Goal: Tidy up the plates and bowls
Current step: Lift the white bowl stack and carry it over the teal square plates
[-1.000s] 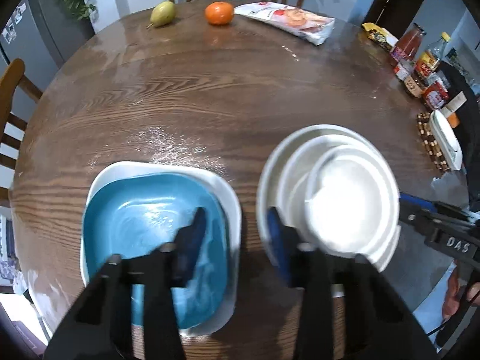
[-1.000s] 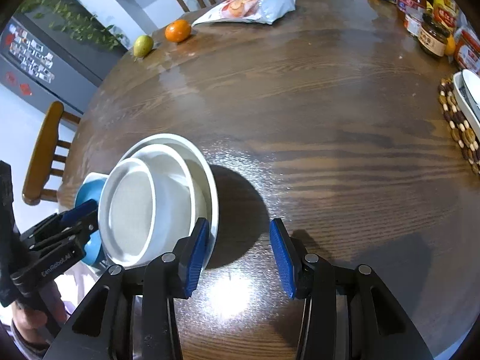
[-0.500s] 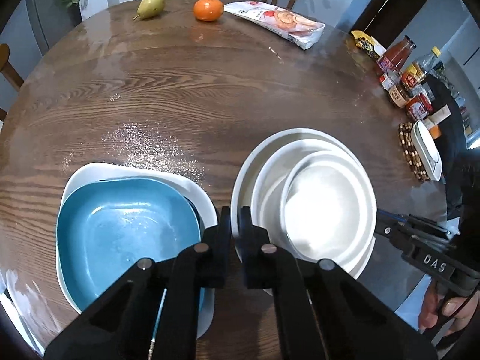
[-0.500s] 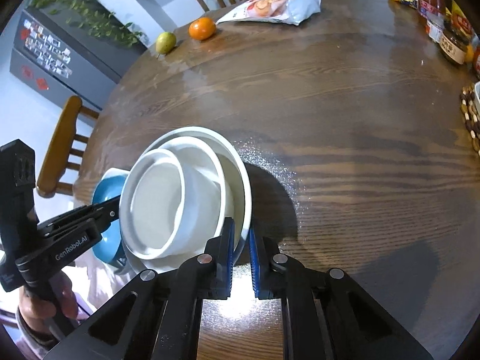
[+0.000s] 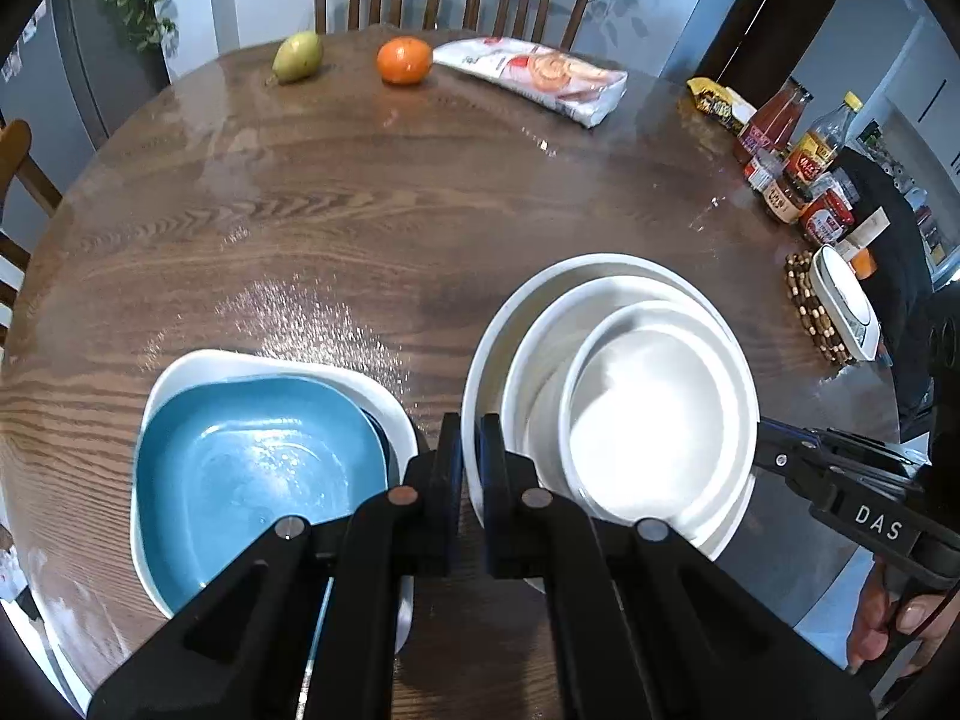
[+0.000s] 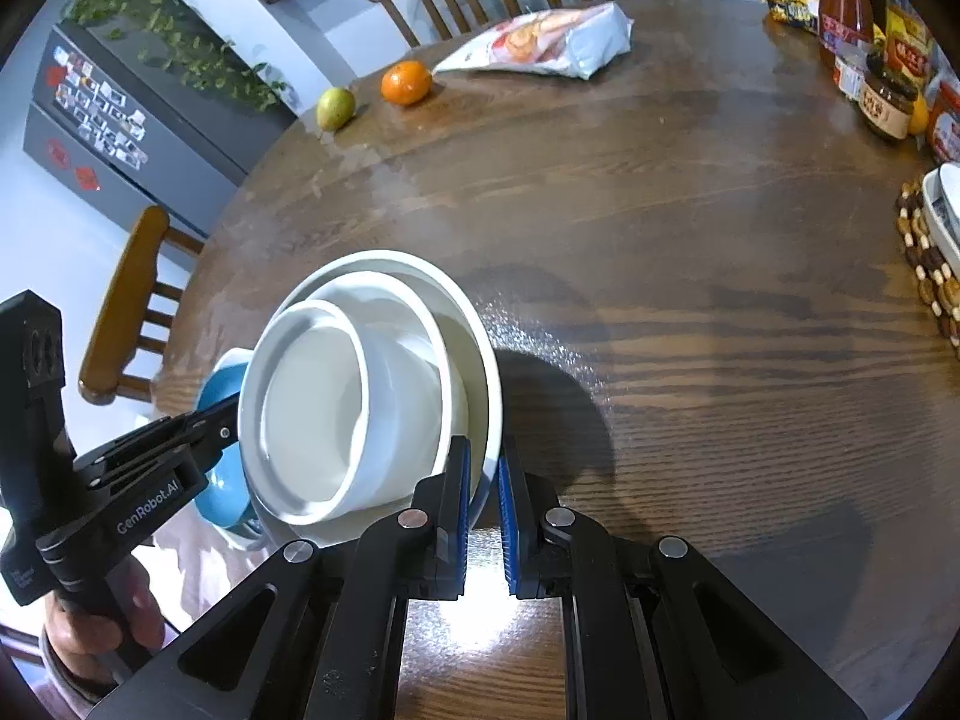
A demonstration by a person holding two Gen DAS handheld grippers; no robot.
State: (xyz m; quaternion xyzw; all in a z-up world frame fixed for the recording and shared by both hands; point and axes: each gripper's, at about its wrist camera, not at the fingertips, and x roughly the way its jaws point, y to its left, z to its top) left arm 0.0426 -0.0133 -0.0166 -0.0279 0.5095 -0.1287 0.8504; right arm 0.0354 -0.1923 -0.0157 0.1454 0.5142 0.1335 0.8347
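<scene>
White crockery is already nested: a small bowl (image 5: pixel 654 420) sits inside a bigger bowl (image 5: pixel 540 348), and both rest on a round plate (image 5: pixel 498 324) just ahead and to the right of my left gripper (image 5: pixel 471 450). On that gripper's other side, a blue dish (image 5: pixel 252 468) lies in a white square dish (image 5: pixel 180 372). The sorting looks mostly done to me, with two neat stacks side by side near my edge of the desk (image 5: pixel 420 210).

My right gripper (image 6: pixel 483 480) is clamped on the plate's near rim, which runs up between its blue pads. My left gripper is clenched tight at the opposite rim, in the gap between the two stacks. From this angle I can't tell whether it has nipped the plate's edge or closed on nothing.

What seems left is moving the white stack as one, or setting it where it belongs. The blue stack is untouched for now.
</scene>
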